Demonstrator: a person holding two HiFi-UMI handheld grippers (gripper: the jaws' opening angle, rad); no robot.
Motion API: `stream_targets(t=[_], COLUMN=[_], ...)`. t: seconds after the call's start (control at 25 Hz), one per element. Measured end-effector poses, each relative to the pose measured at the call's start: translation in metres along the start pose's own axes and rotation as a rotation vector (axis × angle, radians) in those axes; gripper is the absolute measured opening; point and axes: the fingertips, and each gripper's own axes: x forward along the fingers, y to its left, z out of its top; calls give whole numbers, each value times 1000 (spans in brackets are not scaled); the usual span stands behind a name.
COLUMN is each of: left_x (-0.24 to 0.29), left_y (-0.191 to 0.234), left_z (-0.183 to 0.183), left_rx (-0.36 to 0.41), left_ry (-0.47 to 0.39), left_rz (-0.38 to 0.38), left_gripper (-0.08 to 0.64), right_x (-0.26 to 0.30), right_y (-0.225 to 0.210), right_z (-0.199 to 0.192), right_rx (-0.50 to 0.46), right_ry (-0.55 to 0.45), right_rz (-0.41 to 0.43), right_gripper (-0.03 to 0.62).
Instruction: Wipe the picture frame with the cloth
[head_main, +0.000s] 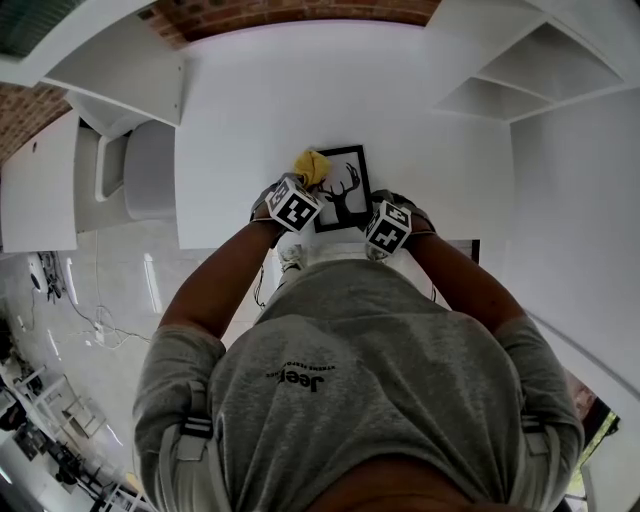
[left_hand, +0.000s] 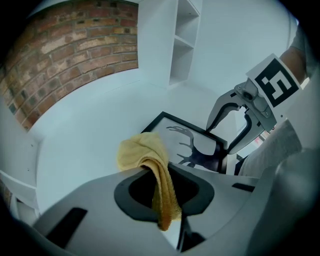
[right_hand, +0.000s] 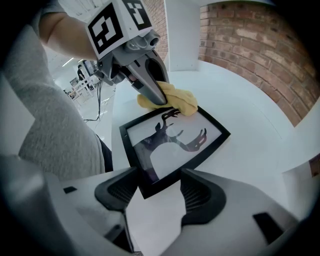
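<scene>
A black picture frame (head_main: 343, 188) with a deer silhouette lies flat on the white table (head_main: 260, 100). My left gripper (head_main: 298, 200) is shut on a yellow cloth (left_hand: 142, 152), whose bunched end rests at the frame's far left corner (right_hand: 182, 100). A strip of cloth hangs down between the jaws. My right gripper (right_hand: 157, 180) is open, and the frame's (right_hand: 172, 142) near corner lies between its jaws. In the left gripper view, the right gripper (left_hand: 220, 142) straddles the frame's (left_hand: 192, 145) edge with its fingers spread.
White shelf units (head_main: 520, 70) stand at the table's right, and another white shelf (left_hand: 182, 45) rises behind it. A brick wall (right_hand: 250, 45) runs along the back. The table's front edge lies just under my grippers, against the person's grey shirt (head_main: 350, 360).
</scene>
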Motion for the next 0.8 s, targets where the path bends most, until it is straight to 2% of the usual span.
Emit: stream_targets(t=[0.4,0.8], left_x=[21,53], left_y=[-17,-57], left_z=[29,86], left_rx=[43,130], left_ry=[23,17], left_rz=[-35,-94], left_gripper=[66,66], right_x=[-2,-1], right_y=[-1,1], right_z=[4,4], right_rx=[-2,-2], right_ry=[-22,-38], right_rz=[-9,-1], right_gripper=[275,275])
